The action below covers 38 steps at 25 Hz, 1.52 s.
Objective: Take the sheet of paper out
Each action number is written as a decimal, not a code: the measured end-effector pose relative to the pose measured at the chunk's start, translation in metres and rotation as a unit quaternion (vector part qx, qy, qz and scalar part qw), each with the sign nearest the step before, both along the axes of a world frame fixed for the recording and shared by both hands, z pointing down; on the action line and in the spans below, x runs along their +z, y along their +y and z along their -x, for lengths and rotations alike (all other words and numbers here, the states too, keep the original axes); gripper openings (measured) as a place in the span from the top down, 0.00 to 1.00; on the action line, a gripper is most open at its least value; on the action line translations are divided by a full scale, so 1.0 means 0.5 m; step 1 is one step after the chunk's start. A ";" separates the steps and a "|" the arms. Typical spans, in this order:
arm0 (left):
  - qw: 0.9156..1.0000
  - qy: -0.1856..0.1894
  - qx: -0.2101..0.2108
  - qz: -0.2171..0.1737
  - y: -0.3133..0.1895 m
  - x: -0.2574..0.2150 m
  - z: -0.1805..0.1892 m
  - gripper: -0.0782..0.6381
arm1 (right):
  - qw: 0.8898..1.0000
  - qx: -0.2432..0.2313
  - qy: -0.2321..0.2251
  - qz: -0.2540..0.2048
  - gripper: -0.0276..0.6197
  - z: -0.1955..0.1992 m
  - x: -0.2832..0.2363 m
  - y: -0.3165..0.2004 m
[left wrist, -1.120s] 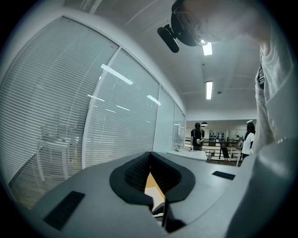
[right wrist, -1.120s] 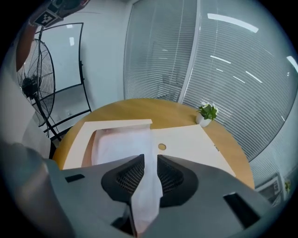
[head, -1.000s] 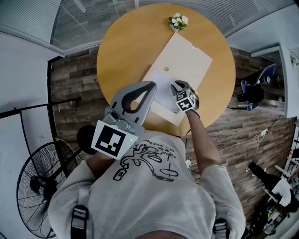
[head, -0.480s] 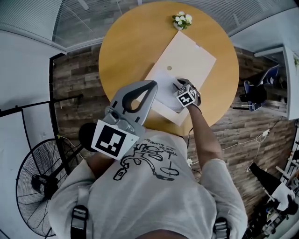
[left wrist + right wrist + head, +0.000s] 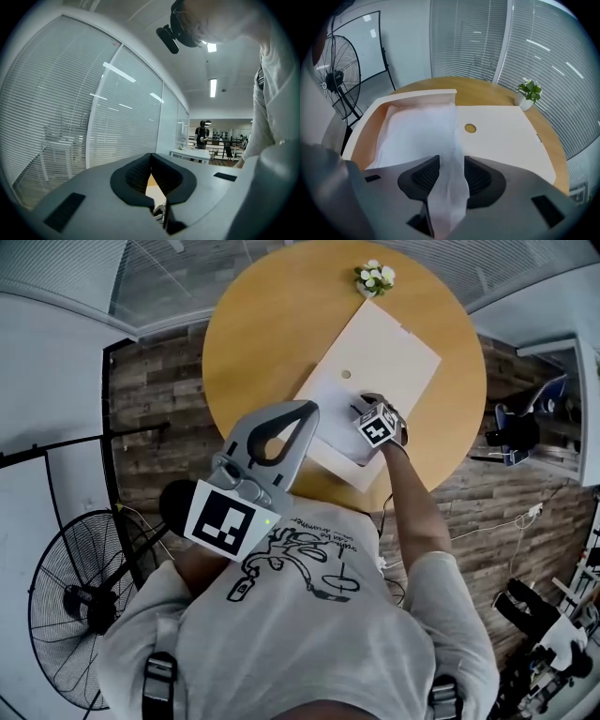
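The round wooden table (image 5: pixel 262 324) fills the upper middle of the head view; a small potted plant (image 5: pixel 375 277) with white flowers stands at its 12 o'clock edge. A flat white box (image 5: pixel 323 465) lies open from the table's centre toward its 6 o'clock edge; its lid (image 5: pixel 389 348) is folded back flat toward 1 o'clock, with a small round hole (image 5: pixel 346 374) near the hinge line.

The right gripper (image 5: pixel 364 411) points steeply down over the box tray, at about 5 o'clock from the table's centre. In the right gripper view the sheet of paper (image 5: pixel 417 133), thin and white, lies crumpled inside the tray; one fold of it rises at 6 o'clock and runs up between the jaws. The jaws of the right gripper (image 5: pixel 451 161) have just been opening and stand wide, released, the pads apart with the paper fold loose between them. The hole sits at 1 o'clock from the jaws in that view; the plant stands at the table's far edge at 2 o'clock.

The left gripper (image 5: pixel 305 411) is held level near the person's chest, off the table's 7 o'clock edge; its jaws are clenched, tips together on nothing. A standing fan (image 5: pixel 80 587) is on the floor at 8 o'clock in the head view.
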<state>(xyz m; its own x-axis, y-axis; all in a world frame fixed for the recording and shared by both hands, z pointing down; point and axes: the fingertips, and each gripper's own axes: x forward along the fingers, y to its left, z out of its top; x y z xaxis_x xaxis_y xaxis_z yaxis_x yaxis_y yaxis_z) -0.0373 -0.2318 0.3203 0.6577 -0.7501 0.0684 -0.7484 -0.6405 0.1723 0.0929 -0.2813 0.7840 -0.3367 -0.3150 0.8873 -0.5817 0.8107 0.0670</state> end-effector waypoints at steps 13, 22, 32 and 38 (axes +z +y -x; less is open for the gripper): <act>1.000 0.001 -0.005 0.007 -0.005 0.006 0.002 0.86 | 0.999 -0.017 -0.007 0.045 0.73 0.010 0.026 0.005; 1.000 0.001 -0.006 0.011 -0.002 0.009 -0.002 0.86 | 0.998 -0.017 -0.023 0.051 0.83 0.017 0.033 0.015; 1.000 0.004 -0.004 0.009 0.006 0.003 -0.002 0.86 | 0.999 -0.001 -0.028 0.036 0.93 0.010 0.010 0.016; 1.000 0.005 -0.002 0.006 0.014 -0.001 -0.004 0.86 | 0.998 0.032 -0.043 0.031 0.94 -0.003 -0.001 0.013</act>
<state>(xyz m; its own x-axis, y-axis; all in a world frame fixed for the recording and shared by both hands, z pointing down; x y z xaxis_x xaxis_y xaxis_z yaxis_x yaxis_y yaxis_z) -0.0352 -0.2249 0.3198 0.6558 -0.7516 0.0704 -0.7488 -0.6358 0.1871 0.0943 -0.2750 0.7835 -0.3928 -0.2838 0.8748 -0.6344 0.7722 -0.0343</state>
